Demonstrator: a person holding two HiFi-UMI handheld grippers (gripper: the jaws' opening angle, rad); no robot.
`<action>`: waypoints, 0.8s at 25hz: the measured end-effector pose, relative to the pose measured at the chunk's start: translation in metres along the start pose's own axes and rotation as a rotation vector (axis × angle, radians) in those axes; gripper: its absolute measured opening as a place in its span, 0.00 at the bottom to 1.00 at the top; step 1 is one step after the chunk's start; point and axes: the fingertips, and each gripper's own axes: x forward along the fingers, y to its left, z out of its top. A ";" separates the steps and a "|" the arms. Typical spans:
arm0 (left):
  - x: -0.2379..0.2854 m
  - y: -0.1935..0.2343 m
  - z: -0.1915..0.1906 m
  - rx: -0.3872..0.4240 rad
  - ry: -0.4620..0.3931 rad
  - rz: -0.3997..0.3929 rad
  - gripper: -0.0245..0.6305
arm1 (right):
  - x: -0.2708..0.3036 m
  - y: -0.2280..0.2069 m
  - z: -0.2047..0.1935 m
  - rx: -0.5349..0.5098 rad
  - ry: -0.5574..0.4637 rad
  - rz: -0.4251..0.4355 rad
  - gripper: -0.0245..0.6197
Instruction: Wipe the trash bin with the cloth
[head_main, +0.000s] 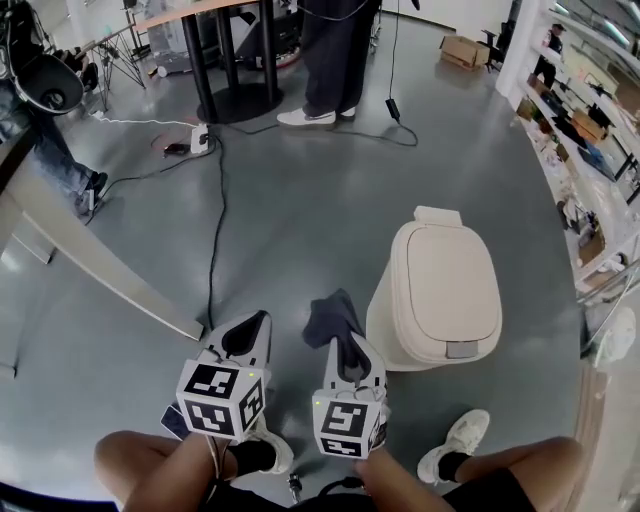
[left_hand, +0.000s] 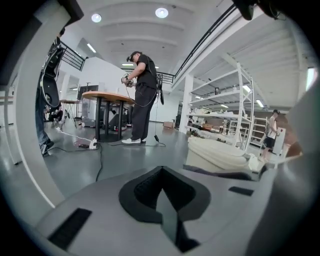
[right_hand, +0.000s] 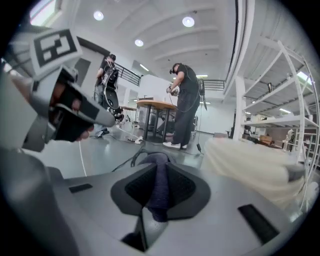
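Where the head view looks steeply down, we see a wide grey floor filling most of the scene. White shelving runs along the right edge. At the top stands a round-topped table on black legs, and a person in dark trousers stands beside it.

Nearer to us the cream trash bin stands upright on the floor with its lid down. It is just to the right of the two grippers and apart from both.

The left gripper hangs low over the floor. In the left gripper view its jaws are pressed together, and we see nothing between them.

The right gripper sits beside it, between it and the bin. Its jaws are clenched on the dark blue cloth. A fold of the cloth is pinched between the pads, and the loose end spills out past the tips. The cloth does not touch the bin.

A black cable trails across the floor from near the left gripper up to a white power strip by the table's base.
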 end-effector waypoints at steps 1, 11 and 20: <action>-0.007 -0.006 0.002 0.004 -0.014 0.013 0.04 | -0.013 -0.006 0.014 -0.005 -0.030 0.018 0.12; -0.077 -0.109 0.013 0.015 -0.110 0.004 0.04 | -0.140 -0.080 0.069 -0.044 -0.134 0.089 0.12; -0.127 -0.187 0.033 0.040 -0.249 0.007 0.04 | -0.248 -0.150 0.074 0.001 -0.203 -0.030 0.12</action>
